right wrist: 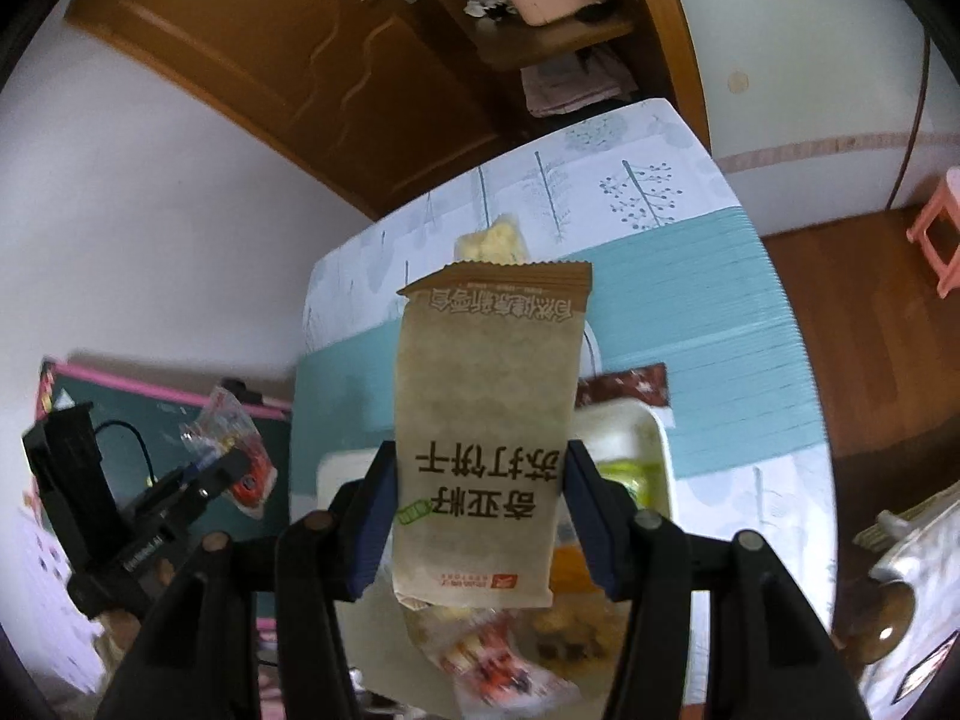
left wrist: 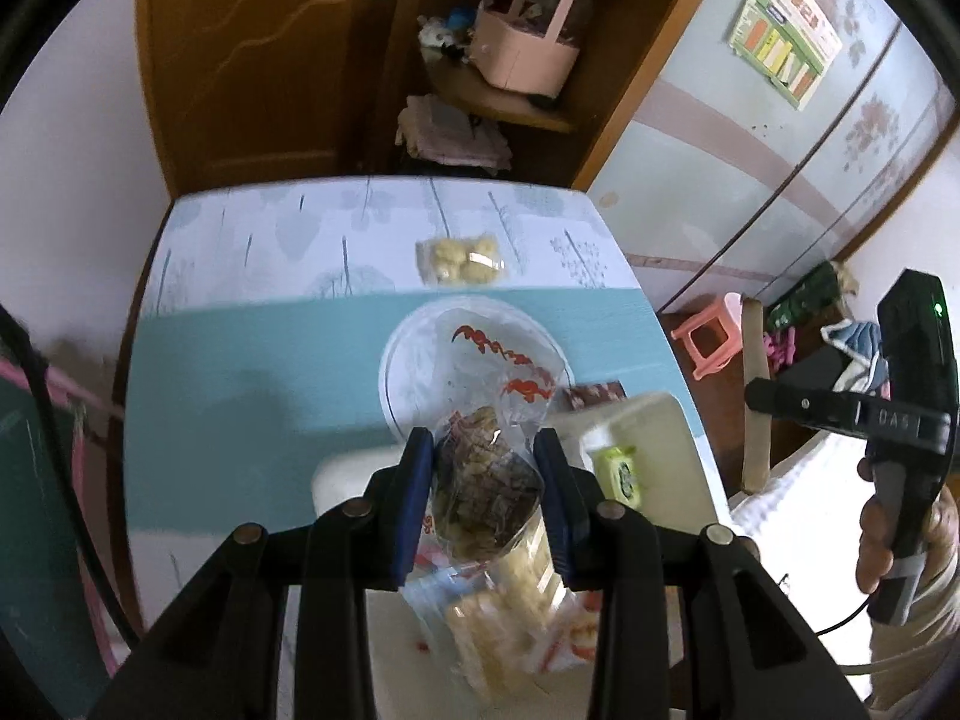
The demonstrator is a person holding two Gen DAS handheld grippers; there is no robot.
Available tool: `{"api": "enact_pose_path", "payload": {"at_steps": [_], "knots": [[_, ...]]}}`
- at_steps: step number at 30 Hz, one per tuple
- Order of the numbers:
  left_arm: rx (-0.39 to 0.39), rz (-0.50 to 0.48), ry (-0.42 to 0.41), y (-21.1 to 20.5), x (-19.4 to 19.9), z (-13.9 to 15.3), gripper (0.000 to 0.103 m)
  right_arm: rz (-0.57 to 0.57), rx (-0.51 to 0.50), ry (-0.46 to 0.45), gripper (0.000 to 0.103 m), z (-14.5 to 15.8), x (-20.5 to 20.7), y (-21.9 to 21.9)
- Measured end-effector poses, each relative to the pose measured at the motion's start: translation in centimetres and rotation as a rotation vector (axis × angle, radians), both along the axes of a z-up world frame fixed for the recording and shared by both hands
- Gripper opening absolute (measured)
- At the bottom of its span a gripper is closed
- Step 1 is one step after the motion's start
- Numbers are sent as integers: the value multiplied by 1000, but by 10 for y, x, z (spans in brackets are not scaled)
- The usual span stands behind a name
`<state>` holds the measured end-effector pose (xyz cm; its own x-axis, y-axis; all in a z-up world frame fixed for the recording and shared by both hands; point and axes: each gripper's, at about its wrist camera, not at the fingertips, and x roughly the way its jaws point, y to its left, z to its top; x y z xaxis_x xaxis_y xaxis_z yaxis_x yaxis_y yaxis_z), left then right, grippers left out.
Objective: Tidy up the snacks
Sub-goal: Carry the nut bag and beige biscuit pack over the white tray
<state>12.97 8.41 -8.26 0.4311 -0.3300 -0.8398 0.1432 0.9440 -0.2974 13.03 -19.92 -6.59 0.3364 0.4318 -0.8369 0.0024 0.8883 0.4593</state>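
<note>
My left gripper [left wrist: 483, 450] is shut on a clear bag of brown nut snacks [left wrist: 486, 480], held above a white tray [left wrist: 660, 420]. The tray holds a green packet [left wrist: 618, 471] and clear bags of pale biscuits [left wrist: 516, 618]. My right gripper [right wrist: 480, 468] is shut on a tan cracker packet [right wrist: 486, 444] with Chinese print, held upright above the same tray [right wrist: 657, 426]. A glass plate [left wrist: 396, 372] lies beyond the tray. A bag of yellow puffs [left wrist: 462, 261] lies farther back on the table.
The table has a teal and tree-print cloth [left wrist: 252, 360]. A dark red packet [left wrist: 594, 396] lies by the tray's far edge. A pink stool [left wrist: 708, 336] stands on the floor at right. A wooden door [left wrist: 252, 60] and shelf [left wrist: 510, 102] are behind.
</note>
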Motion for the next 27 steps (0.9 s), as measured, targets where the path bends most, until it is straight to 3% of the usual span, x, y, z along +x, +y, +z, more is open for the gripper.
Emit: {"api": "enact_pose_path", "payload": {"at_steps": [11,18,27], "knots": [[44,87,66,-11,-60,-40,33,136,-124,0,54,-21,-55,12],[43,116,116,-18,-74,-63,33,186,-165,35,54,-40,-70,18],[50,116,128,-28,-81,-67,33,225,-191,43,54,-45,-76,25]]}}
